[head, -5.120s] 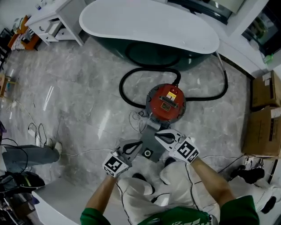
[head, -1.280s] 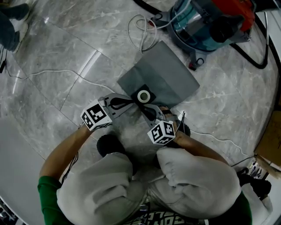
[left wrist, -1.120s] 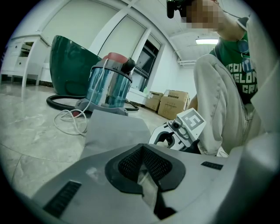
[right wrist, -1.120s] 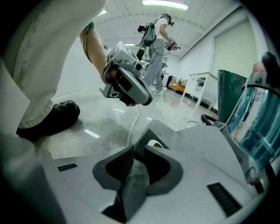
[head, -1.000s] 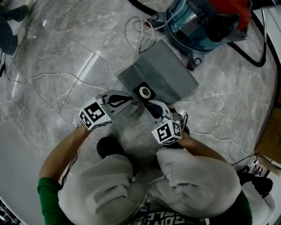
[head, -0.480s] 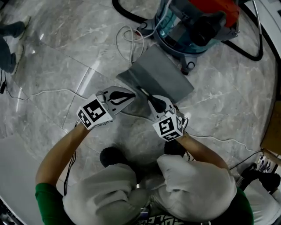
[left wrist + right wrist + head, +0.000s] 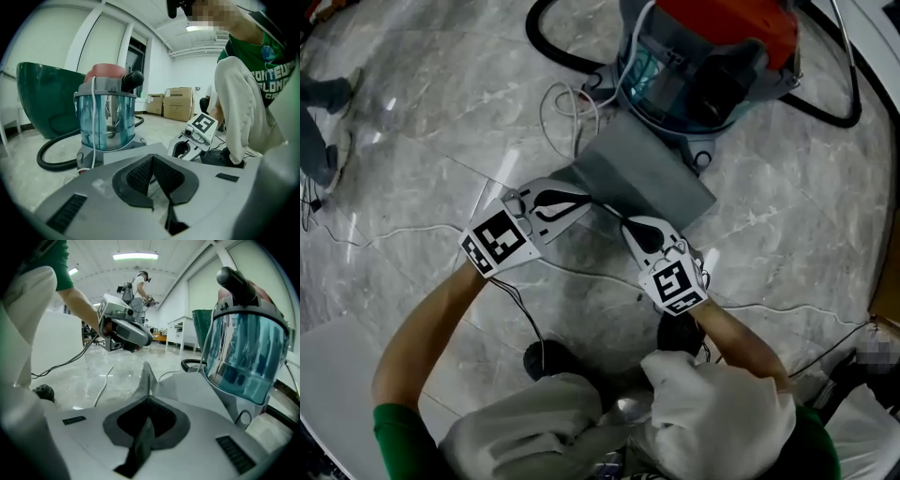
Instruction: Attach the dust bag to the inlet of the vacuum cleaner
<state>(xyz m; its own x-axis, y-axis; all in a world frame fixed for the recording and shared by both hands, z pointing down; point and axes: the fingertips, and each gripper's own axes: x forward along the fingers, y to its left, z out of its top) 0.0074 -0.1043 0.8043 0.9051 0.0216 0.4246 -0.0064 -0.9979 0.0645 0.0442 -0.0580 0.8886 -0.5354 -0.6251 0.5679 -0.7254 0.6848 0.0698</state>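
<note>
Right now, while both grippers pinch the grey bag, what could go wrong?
The grey fabric dust bag is held only at its near edge by the left gripper and right gripper, so it might slip free. The loose white cord on the floor beside it could snag. The red-topped vacuum cleaner stands on small wheels and may roll away when pushed.

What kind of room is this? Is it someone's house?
Probably not a house. It looks more like a big work hall or lab: a wide, shiny marble floor, stacked cardboard boxes at the far end, and a long strip light on a high ceiling.
</note>
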